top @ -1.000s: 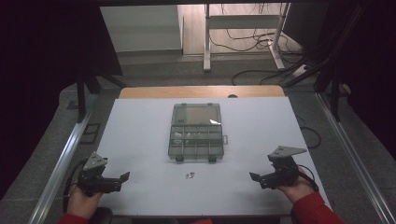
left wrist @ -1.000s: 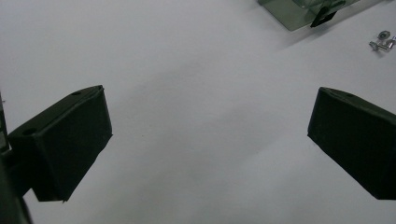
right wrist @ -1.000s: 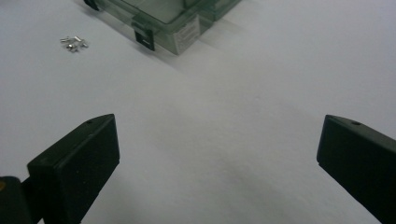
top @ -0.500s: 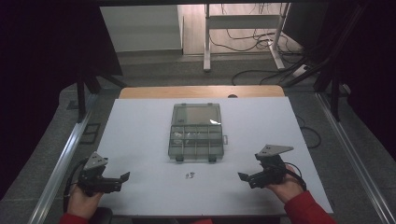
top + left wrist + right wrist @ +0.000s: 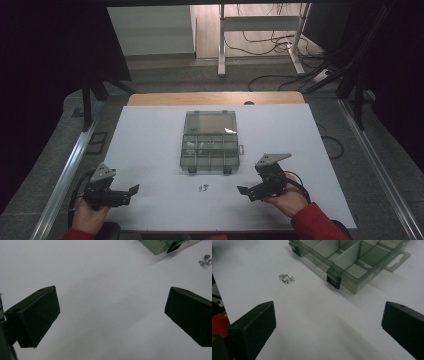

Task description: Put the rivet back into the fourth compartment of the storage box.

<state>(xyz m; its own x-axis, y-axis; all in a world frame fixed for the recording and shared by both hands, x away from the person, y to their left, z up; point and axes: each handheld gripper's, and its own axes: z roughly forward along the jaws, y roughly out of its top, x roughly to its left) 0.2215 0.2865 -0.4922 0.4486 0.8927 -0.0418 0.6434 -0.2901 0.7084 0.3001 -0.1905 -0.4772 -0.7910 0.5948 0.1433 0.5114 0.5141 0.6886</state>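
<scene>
A clear grey compartment box [image 5: 210,142] lies closed in the middle of the white table [image 5: 150,145]; its near corner with black latches [image 5: 333,280] fills the top of the right gripper view. A few small silver screws [image 5: 202,188] lie loose just in front of the box, seen as screws [image 5: 286,278] and screws [image 5: 205,260]. My left gripper [image 5: 131,192] rests open near the front left edge. My right gripper [image 5: 247,192] hovers open to the right of the screws, jaws empty and pointing left.
A wooden strip [image 5: 215,98] runs along the table's far edge. Metal rails [image 5: 65,175] flank both sides. Behind the table stand a white desk frame [image 5: 260,35] and floor cables [image 5: 280,47].
My right gripper has moved left and slightly forward, toward the screws. The left gripper has stayed where it was.
</scene>
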